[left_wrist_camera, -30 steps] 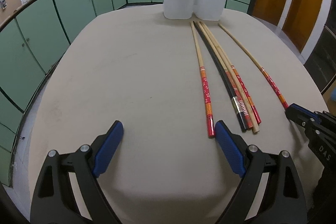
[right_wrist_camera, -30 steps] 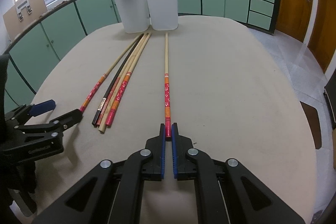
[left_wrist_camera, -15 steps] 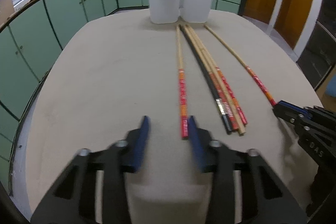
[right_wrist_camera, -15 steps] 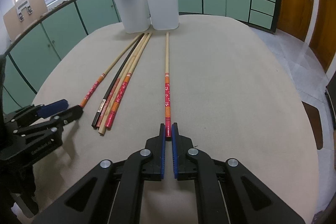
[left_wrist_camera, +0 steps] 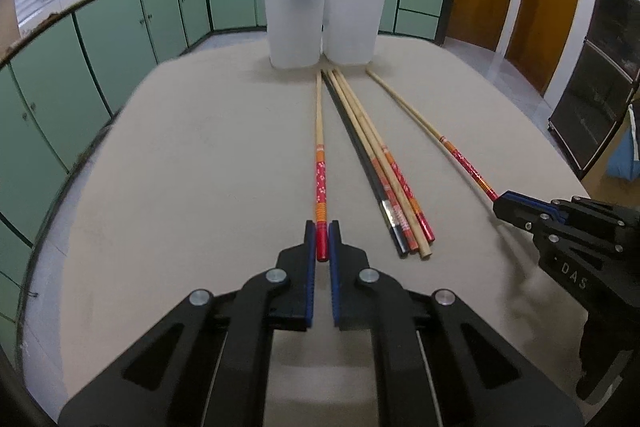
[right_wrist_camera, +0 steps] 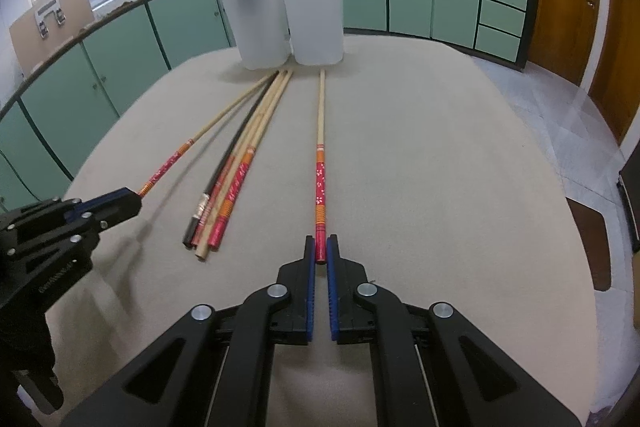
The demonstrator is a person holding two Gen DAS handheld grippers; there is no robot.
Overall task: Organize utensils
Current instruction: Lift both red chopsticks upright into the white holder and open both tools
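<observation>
Left gripper has just closed, fingers clamping a red-ended chopstick

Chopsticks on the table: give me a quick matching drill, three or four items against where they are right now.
Items:
1. left gripper
2. right gripper
3. black chopstick
4. white containers

Places or states:
a. standing at the far end of the table
b. lying in the loose bundle between the two gripped sticks
c. shut on the leftmost red-ended chopstick
d. shut on the rightmost red-ended chopstick

Pairs: 1-c, 2-d, 3-b, 4-a
</observation>
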